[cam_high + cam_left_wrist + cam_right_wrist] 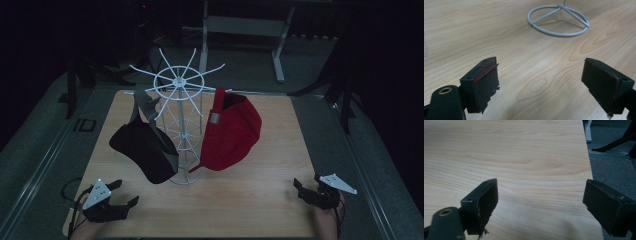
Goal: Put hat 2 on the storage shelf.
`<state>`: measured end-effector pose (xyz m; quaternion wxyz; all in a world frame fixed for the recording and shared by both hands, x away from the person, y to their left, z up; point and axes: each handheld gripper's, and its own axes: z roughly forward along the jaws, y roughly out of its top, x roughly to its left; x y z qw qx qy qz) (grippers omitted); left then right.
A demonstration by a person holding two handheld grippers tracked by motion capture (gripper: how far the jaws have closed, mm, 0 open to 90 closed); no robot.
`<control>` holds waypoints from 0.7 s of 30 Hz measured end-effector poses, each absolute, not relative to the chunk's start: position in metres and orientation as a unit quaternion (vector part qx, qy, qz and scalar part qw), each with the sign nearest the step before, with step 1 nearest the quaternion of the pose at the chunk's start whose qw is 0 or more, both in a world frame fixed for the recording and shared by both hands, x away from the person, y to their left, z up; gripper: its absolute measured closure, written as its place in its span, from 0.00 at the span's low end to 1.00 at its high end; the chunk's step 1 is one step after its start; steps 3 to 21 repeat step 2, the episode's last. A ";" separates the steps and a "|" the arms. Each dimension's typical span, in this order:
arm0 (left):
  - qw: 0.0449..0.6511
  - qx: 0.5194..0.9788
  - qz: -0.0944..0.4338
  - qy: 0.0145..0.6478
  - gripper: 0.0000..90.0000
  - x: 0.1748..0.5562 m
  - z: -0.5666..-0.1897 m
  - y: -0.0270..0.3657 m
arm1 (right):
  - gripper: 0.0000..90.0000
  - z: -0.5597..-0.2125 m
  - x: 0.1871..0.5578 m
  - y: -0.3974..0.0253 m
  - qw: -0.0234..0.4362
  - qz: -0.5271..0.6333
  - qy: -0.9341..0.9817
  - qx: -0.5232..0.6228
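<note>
A white wire hat rack [180, 100] stands mid-table, its ring base [558, 21] in the left gripper view. A black cap [145, 147] hangs on its left side and a red cap [230, 132] on its right. My left gripper [126, 194] rests at the near left corner, open, nothing between its jaws [540, 80]. My right gripper [305, 186] sits at the near right corner, also open and empty [540, 200], over the bare wood beside the table's right edge.
The wooden table [250, 200] stands on grey carpet. A white desk frame [240, 30] and dark stand legs [345, 95] lie beyond the far edge. Bare wood stretches between the two grippers along the front.
</note>
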<state>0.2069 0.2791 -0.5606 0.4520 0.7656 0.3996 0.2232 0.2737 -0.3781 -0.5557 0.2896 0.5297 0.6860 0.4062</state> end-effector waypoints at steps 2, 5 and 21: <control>0.453 0.764 0.225 0.401 0.16 0.207 -0.561 0.279 | 0.14 -0.556 0.274 -0.378 0.290 0.406 0.686 0.529; 0.453 0.764 0.225 0.401 0.16 0.207 -0.561 0.279 | 0.14 -0.556 0.274 -0.378 0.290 0.406 0.686 0.529; 0.453 0.764 0.225 0.401 0.16 0.207 -0.561 0.279 | 0.14 -0.556 0.274 -0.378 0.290 0.406 0.686 0.529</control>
